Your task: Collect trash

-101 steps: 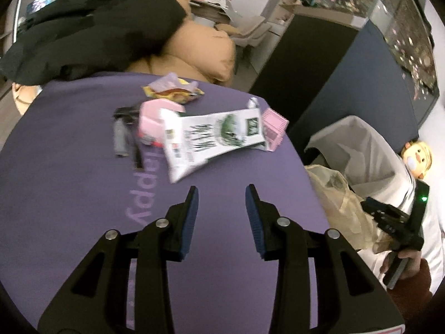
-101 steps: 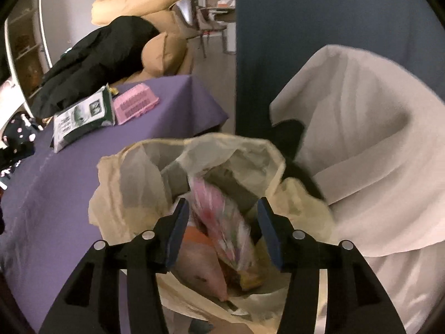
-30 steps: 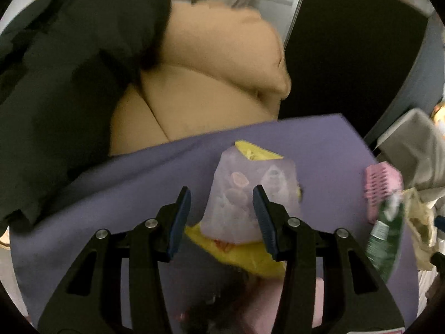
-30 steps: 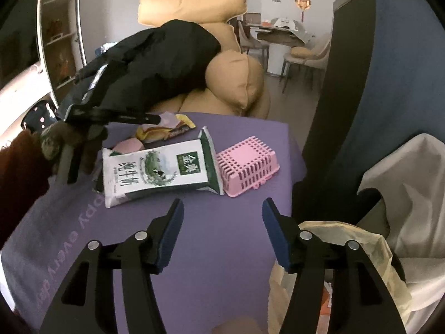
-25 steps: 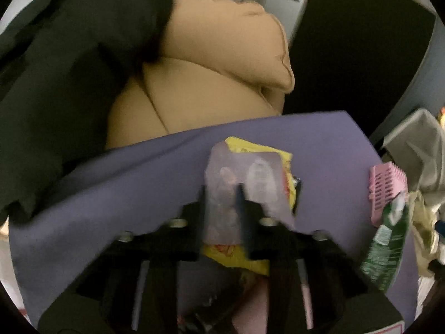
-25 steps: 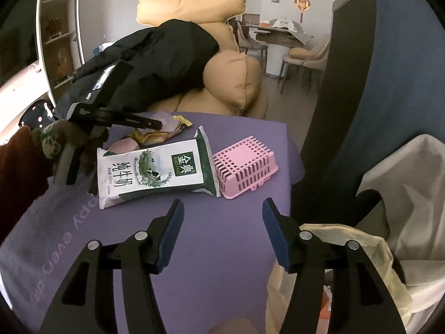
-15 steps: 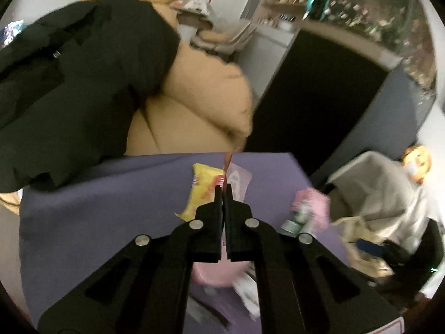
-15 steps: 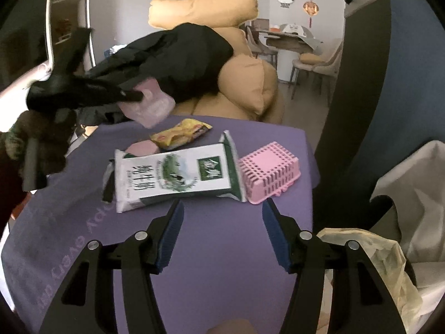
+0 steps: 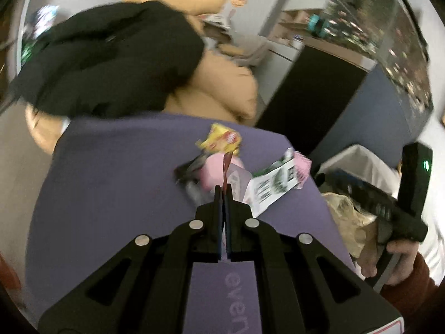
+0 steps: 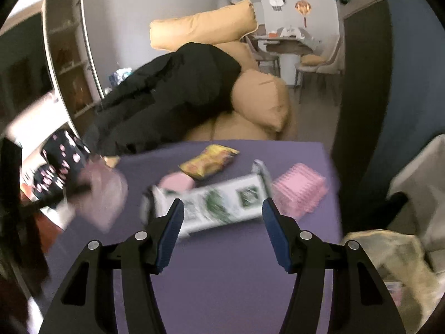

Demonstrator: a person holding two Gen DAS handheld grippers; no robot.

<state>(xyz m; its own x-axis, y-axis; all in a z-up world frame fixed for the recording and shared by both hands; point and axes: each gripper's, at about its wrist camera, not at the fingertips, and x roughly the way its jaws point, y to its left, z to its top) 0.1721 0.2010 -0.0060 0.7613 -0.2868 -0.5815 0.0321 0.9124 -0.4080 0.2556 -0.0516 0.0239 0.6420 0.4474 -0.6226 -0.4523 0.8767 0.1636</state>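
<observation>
The left hand-held gripper (image 9: 222, 192) is pinched tight on a thin see-through wrapper (image 9: 232, 176), held up over the purple surface (image 9: 116, 172). The right hand-held gripper (image 10: 222, 217) is wide open and holds nothing. A crinkly tan trash bag (image 10: 389, 253) sits at the right edge of the surface; what is inside is too blurry to tell. A pink basket (image 10: 300, 192) lies beside the milk carton (image 10: 217, 203). A yellow snack packet (image 10: 208, 162) lies behind them. Everything looks smeared.
</observation>
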